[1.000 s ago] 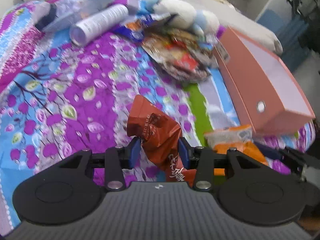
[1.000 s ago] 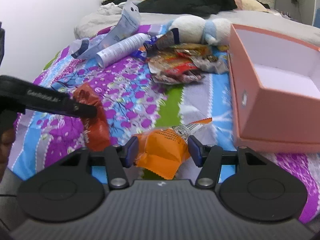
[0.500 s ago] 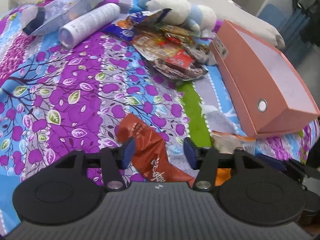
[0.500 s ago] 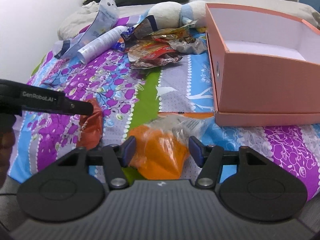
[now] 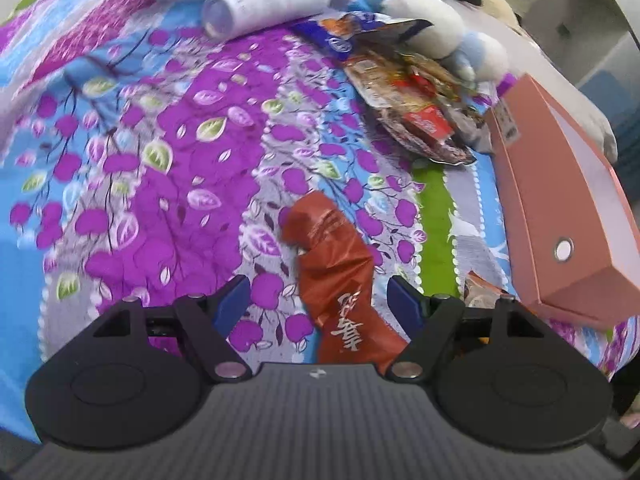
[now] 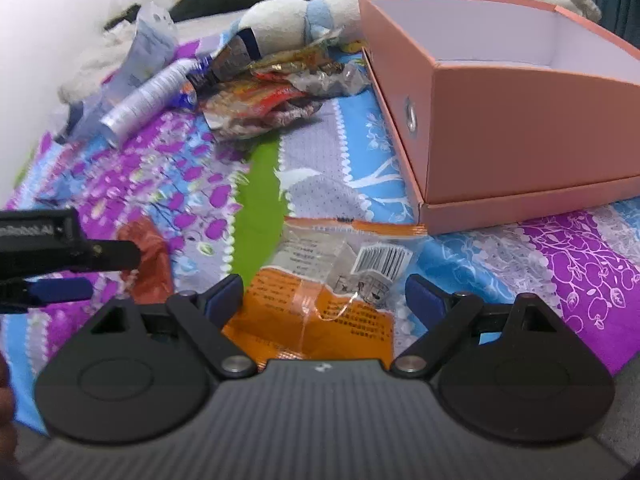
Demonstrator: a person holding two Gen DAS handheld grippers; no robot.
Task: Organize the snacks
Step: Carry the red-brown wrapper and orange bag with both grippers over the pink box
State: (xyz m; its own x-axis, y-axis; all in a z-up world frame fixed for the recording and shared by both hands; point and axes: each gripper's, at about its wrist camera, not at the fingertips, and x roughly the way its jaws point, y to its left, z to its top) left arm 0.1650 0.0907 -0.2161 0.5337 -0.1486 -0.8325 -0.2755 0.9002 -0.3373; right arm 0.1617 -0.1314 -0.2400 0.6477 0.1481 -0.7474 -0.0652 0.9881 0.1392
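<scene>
Left claw [image 5: 318, 300]: jaws opening, pads clear of the red-brown snack packet [image 5: 340, 284] lying between them on the bed [image 5: 160, 168].
Packet axis: runs straight ahead from the claw, far end tilted slightly left.
Right claw [image 6: 324, 296]: jaws opening, pads off the orange snack bag [image 6: 320, 304], which lies flat between them.
Bag axis: clear barcode end points ahead-right toward the pink box [image 6: 520, 128], just beside it.
Nearer hand to box: right, by judgement.
</scene>
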